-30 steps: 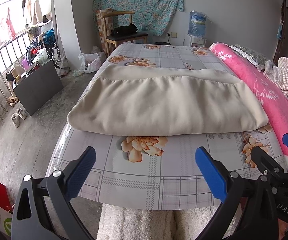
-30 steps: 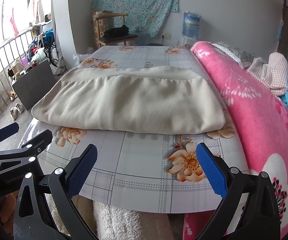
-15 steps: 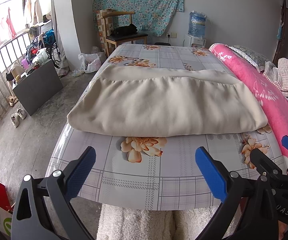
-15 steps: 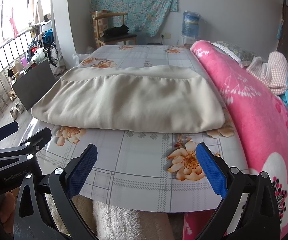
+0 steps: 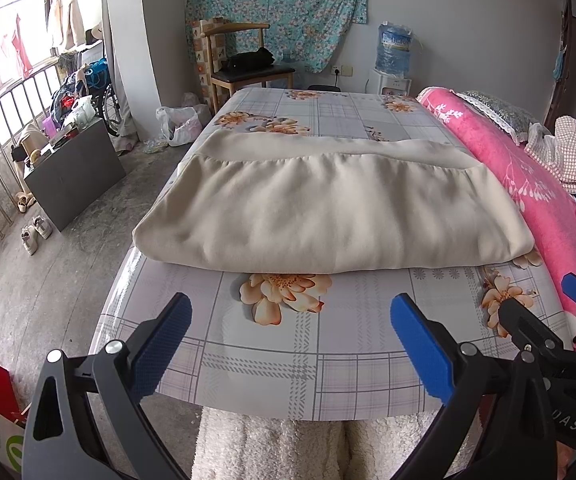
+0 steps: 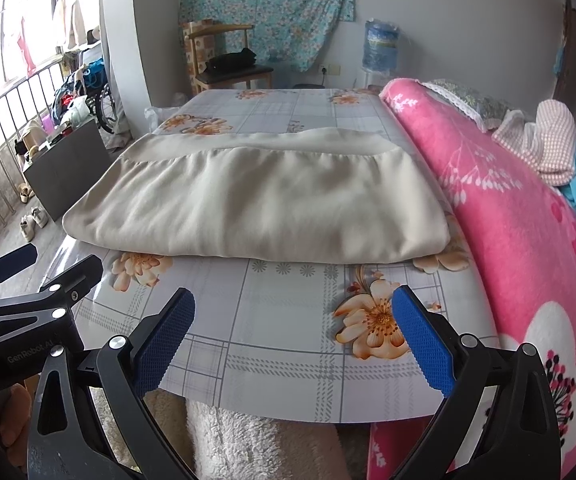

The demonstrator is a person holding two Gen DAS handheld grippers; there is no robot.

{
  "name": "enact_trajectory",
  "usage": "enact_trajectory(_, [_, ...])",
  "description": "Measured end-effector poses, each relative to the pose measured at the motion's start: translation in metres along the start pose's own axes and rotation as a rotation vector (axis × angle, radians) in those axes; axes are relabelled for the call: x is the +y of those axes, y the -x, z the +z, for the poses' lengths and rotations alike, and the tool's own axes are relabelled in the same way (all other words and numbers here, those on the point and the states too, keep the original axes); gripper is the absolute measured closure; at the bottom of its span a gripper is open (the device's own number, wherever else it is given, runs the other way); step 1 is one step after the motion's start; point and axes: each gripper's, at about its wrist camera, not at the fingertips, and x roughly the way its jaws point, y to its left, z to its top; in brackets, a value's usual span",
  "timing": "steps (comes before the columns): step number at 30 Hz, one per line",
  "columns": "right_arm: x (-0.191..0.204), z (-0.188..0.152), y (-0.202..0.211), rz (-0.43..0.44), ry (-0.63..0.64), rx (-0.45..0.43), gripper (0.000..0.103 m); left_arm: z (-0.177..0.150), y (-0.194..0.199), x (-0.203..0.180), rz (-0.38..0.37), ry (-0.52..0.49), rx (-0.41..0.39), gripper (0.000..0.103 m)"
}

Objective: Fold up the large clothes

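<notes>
A large beige garment (image 5: 328,208) (image 6: 259,204) lies folded in a wide flat rectangle on the floral plaid table cover (image 5: 320,348) (image 6: 288,320), its folded edge facing me. My left gripper (image 5: 288,344) hovers open above the table's near edge, short of the garment, with nothing between its blue pads. My right gripper (image 6: 294,340) is open too and holds nothing, to the right of the left one. In the left wrist view the right gripper's fingers (image 5: 528,324) show at the right edge. In the right wrist view the left gripper's fingers (image 6: 67,280) show at the left.
A rolled pink floral blanket (image 5: 528,184) (image 6: 520,240) runs along the table's right side. A white fluffy fabric (image 5: 271,448) hangs under the near edge. A wooden chair (image 5: 243,68), a water dispenser (image 5: 392,60) and a dark box (image 5: 75,172) stand beyond and to the left.
Hardly anything differs: both grippers stay open near the table's front edge, with only a slight drift of the view. The garment has not moved.
</notes>
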Motion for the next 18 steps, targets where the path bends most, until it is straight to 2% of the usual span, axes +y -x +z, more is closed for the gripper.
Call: enact_trajectory(18, [0.0015,-0.003,-0.0011,0.0,-0.004,0.003,0.008,0.0003,0.0003,-0.0013,-0.002,0.0,-0.001,0.005])
